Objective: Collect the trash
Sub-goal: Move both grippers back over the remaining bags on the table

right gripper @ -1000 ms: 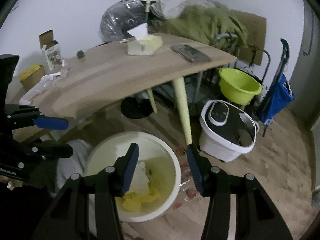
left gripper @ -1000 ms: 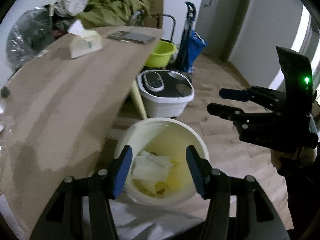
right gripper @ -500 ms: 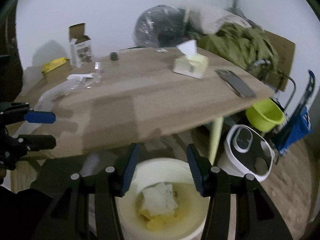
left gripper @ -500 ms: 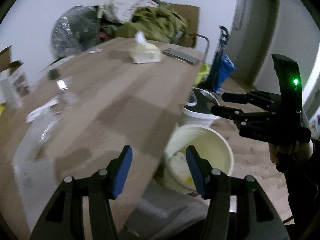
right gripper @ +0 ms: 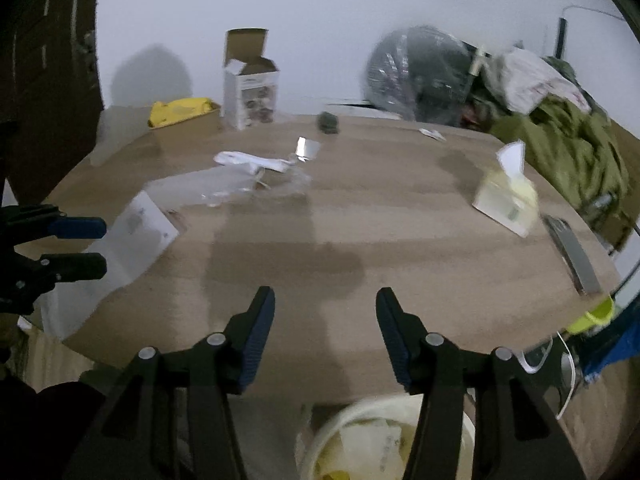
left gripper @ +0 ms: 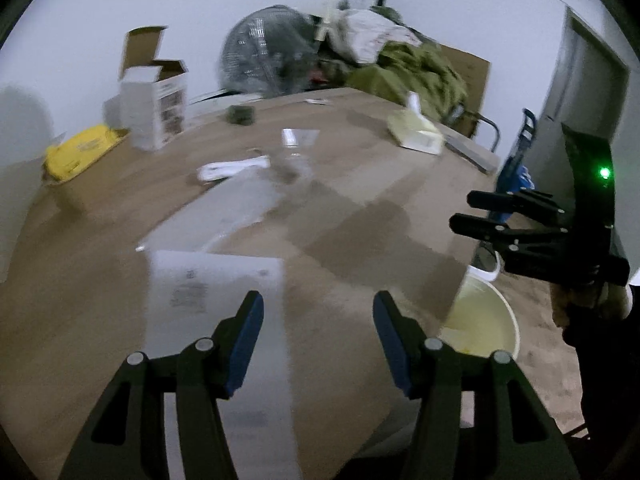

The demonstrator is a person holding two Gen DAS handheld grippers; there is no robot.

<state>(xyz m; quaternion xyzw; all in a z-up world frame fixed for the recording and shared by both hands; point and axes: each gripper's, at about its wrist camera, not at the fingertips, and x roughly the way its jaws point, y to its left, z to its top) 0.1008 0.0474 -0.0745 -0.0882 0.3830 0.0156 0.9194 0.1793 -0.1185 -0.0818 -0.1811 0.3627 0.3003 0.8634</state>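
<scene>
My left gripper is open and empty over the near edge of the wooden table, above a white printed paper sheet. My right gripper is open and empty over the table's near edge. A clear plastic wrapper and a white crumpled paper lie mid-table. The cream trash bin with paper in it stands on the floor below the right gripper; it also shows in the left wrist view. The paper sheet shows at the left of the right wrist view.
An open carton, a yellow packet, a small dark object, a tissue box and a flat grey device sit on the table. A fan and piled clothes stand behind. A green basin is on the floor.
Both grippers have risen from over the trash bin and turned toward the tabletop. The bin has dropped to the lower edge of both views. Both stay open.
</scene>
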